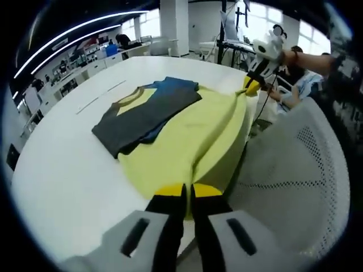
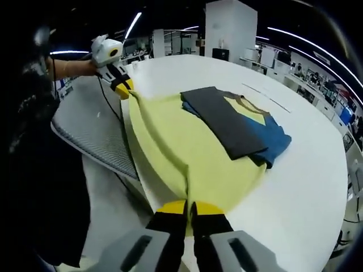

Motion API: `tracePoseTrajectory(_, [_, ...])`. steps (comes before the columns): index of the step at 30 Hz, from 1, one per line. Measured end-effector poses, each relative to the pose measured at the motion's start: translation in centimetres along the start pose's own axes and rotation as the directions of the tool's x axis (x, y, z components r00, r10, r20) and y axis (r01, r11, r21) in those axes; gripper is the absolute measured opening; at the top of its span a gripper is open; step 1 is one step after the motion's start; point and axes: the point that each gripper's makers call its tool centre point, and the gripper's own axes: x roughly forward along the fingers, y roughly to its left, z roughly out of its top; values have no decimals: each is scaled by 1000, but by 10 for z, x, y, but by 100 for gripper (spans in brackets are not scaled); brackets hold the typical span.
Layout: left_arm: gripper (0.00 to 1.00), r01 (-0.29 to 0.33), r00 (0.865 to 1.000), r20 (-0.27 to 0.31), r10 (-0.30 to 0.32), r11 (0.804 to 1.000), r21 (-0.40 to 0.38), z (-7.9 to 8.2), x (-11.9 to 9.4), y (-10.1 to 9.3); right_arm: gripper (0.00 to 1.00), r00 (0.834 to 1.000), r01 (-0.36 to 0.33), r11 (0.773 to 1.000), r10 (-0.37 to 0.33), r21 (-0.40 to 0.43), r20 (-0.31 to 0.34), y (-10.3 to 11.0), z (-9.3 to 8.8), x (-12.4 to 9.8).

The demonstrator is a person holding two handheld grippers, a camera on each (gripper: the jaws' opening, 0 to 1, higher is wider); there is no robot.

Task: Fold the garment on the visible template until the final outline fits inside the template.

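White table (image 1: 68,170); garment (image 1: 187,136) hem overhanging near edge

Soft matt cloth garment (image 1: 187,127) on a smooth white table (image 1: 62,170); perforated mesh chair (image 1: 300,175).

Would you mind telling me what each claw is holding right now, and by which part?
Both hold the yellow garment by its near edge: the left claw pinches one corner, the right claw the other.
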Motion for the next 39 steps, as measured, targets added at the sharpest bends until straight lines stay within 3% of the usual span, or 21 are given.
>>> tracePoseTrajectory(8, [1, -41, 999, 31, 40, 999, 25, 20, -2, 26, 0, 998, 54, 998, -53, -33, 44, -25, 28, -6])
tracePoseTrajectory(19, [1, -90, 994, 68, 87, 995, 52, 48, -1, 53, 0, 993, 100, 993, -97, -55, 65, -51, 47, -6])
tracePoseTrajectory(28, [1, -152, 982, 122, 143, 986, 65, 84, 2, 85, 0, 980, 172, 983, -165, -60, 108, -83, 73, -8])
tracePoseTrajectory(39, [1, -210, 968, 157, 197, 975, 73, 112, 4, 110, 0, 959, 249, 966, -237, -63, 155, -116, 98, -6])
